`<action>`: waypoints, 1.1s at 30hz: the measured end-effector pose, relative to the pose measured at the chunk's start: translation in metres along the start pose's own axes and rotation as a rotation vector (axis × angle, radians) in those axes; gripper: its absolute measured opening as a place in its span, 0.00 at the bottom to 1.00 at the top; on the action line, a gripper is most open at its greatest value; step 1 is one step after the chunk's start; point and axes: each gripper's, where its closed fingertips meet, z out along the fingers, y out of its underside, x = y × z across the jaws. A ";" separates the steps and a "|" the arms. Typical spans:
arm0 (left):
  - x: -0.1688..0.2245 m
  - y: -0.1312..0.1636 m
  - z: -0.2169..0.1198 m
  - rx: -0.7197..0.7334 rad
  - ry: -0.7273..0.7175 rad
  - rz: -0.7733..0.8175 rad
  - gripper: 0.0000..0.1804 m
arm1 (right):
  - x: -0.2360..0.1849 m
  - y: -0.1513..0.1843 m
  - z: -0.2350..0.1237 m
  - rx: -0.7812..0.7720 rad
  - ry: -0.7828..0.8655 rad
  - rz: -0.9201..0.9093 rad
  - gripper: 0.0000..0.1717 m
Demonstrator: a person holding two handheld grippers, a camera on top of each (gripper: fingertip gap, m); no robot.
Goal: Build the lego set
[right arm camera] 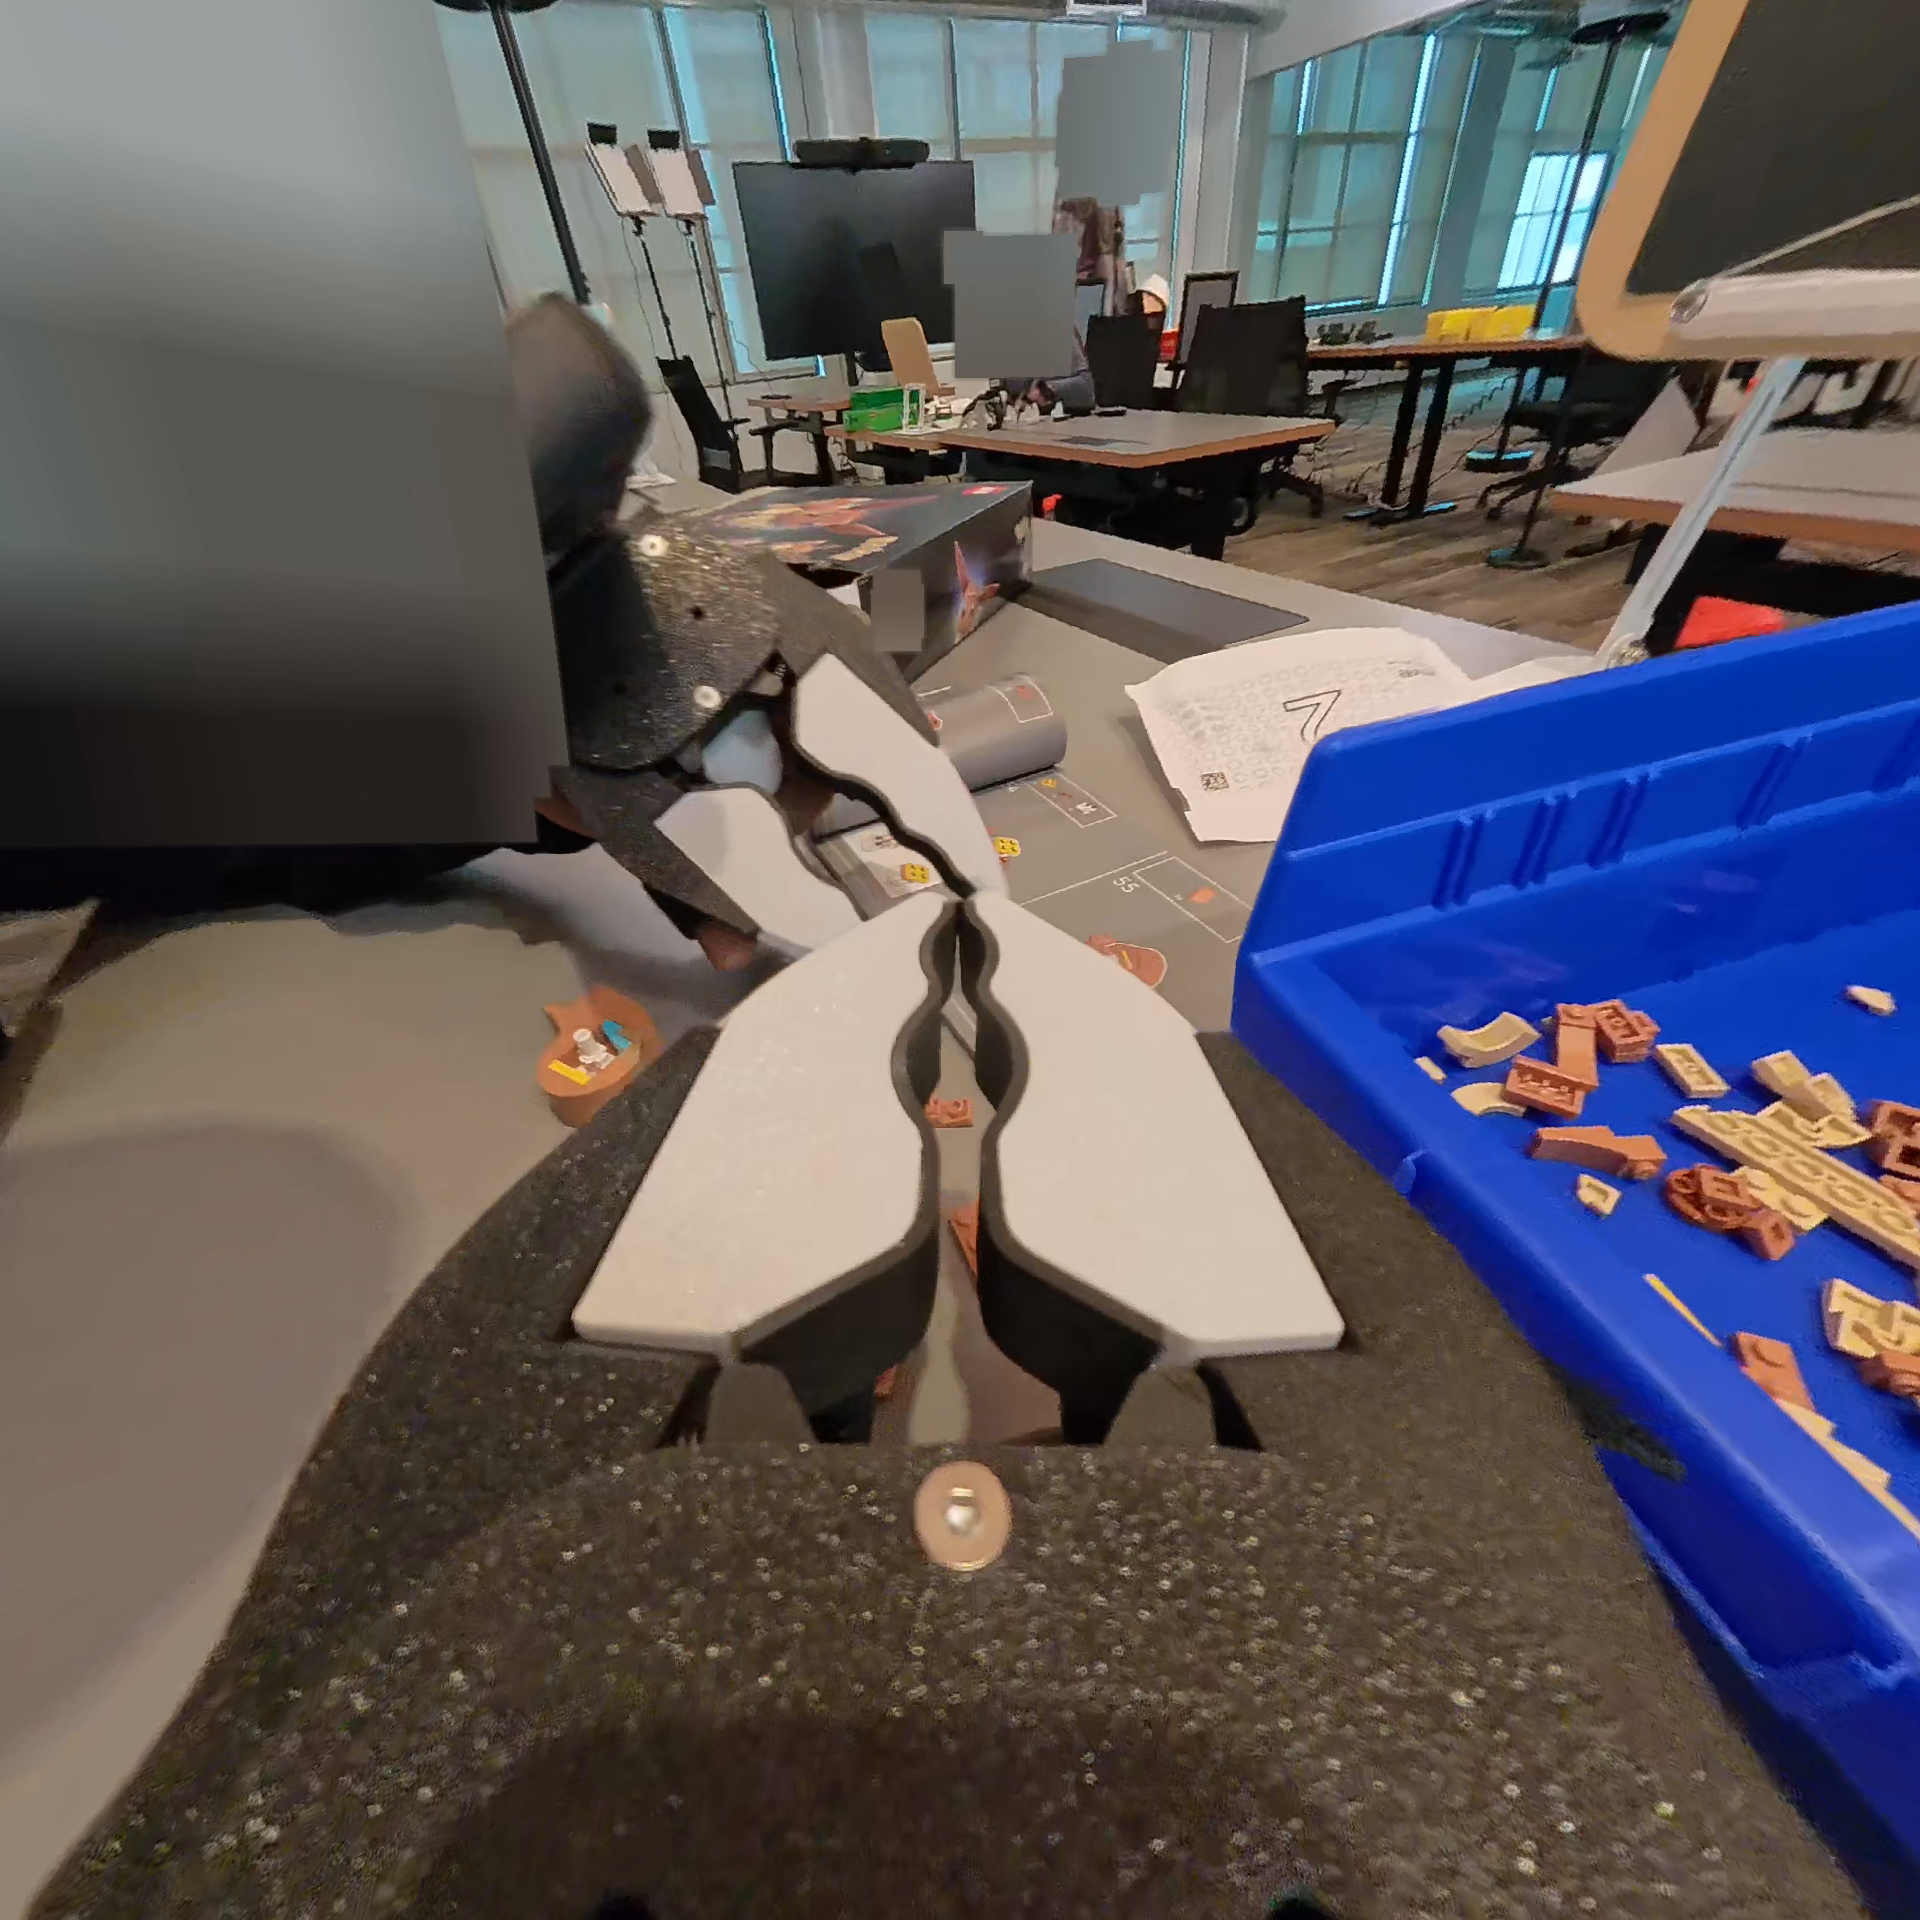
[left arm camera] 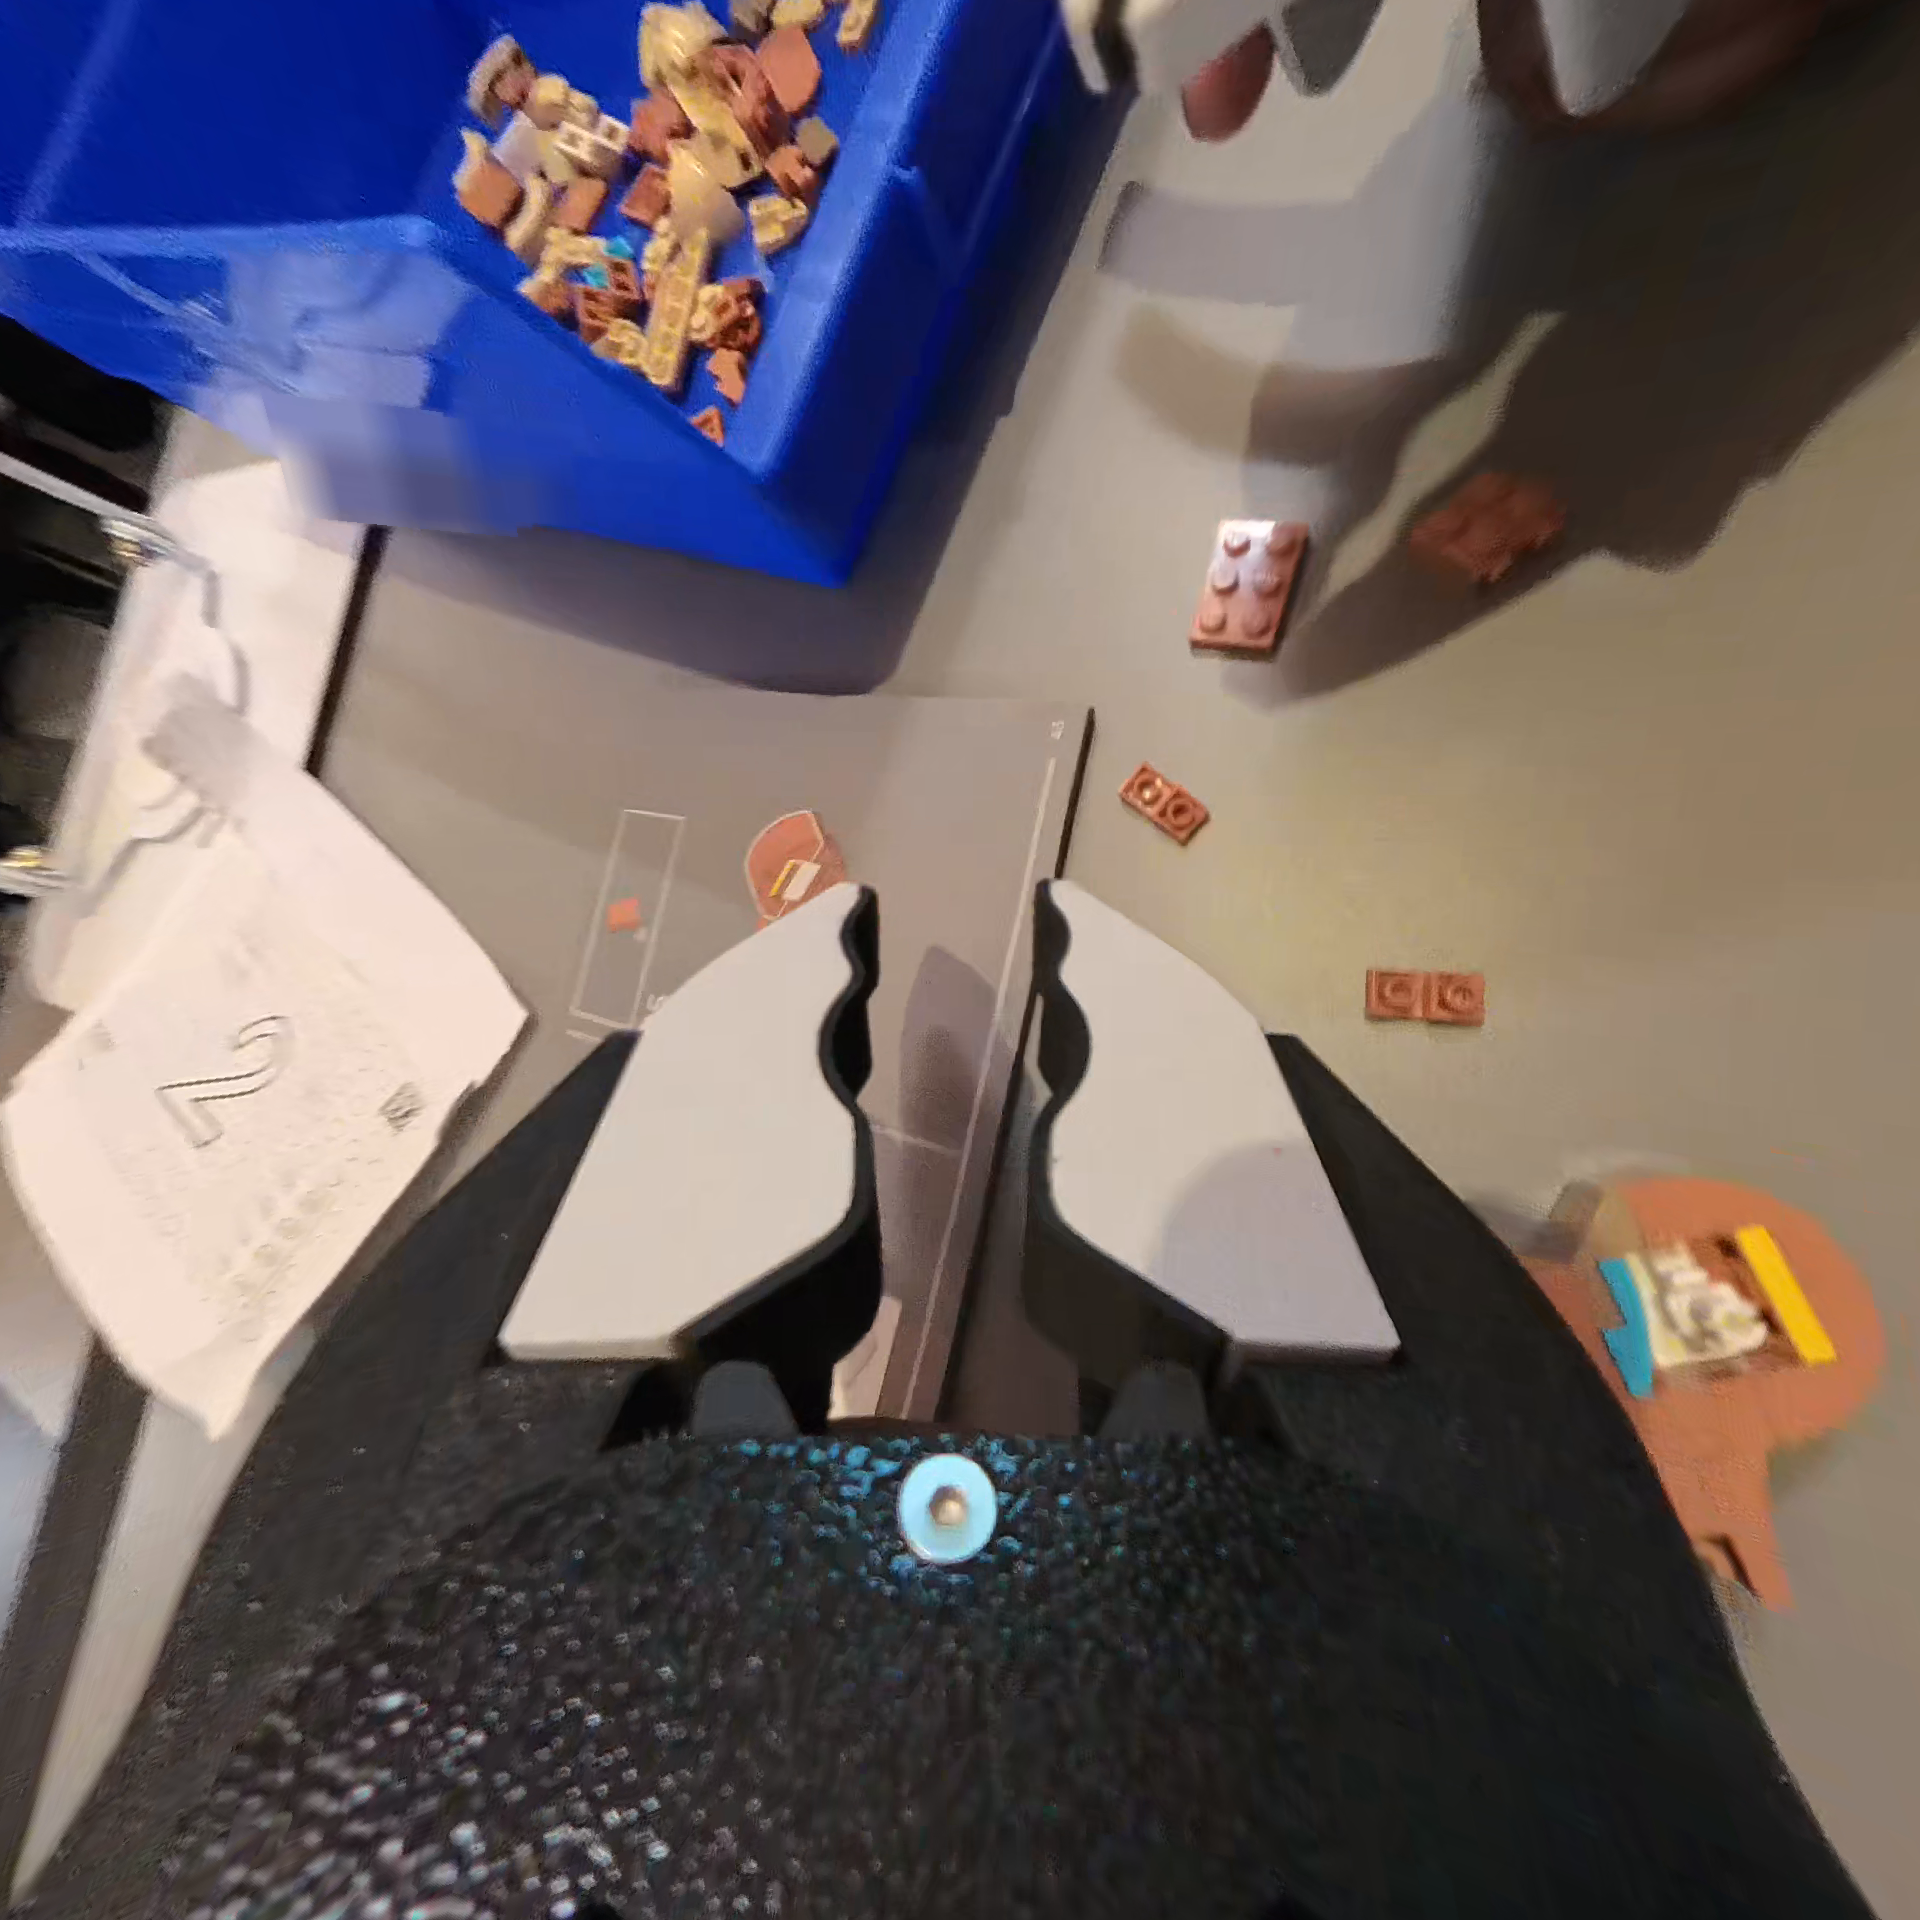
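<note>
My left gripper (left arm camera: 956,902) is open with nothing between its fingers; it hovers over the right edge of an open grey instruction booklet (left arm camera: 727,769). Small brown plates lie on the table to its right: a larger studded one (left arm camera: 1250,587), a two-stud one (left arm camera: 1164,803) and another two-stud one (left arm camera: 1425,997). A round brown build with yellow, blue and white pieces (left arm camera: 1714,1309) sits at the right. My right gripper (right arm camera: 958,916) is shut, tips together, with nothing visible in them. It points at the left gripper (right arm camera: 971,888), whose tips are just beyond. The round build (right arm camera: 597,1055) lies to the left.
A blue bin (left arm camera: 582,488) of loose brown and tan bricks stands at the back, and it also shows at the right in the right wrist view (right arm camera: 1558,935). A white printed bag (left arm camera: 239,1143) lies left. A set box (right arm camera: 904,540) stands behind the booklet (right arm camera: 1143,904). Spacing between my two grippers at the tips: around 10 centimeters.
</note>
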 end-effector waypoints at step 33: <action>-0.003 0.007 0.016 -0.052 0.256 -0.143 0.22 | -0.008 0.001 -0.001 -0.004 -0.125 0.076 0.01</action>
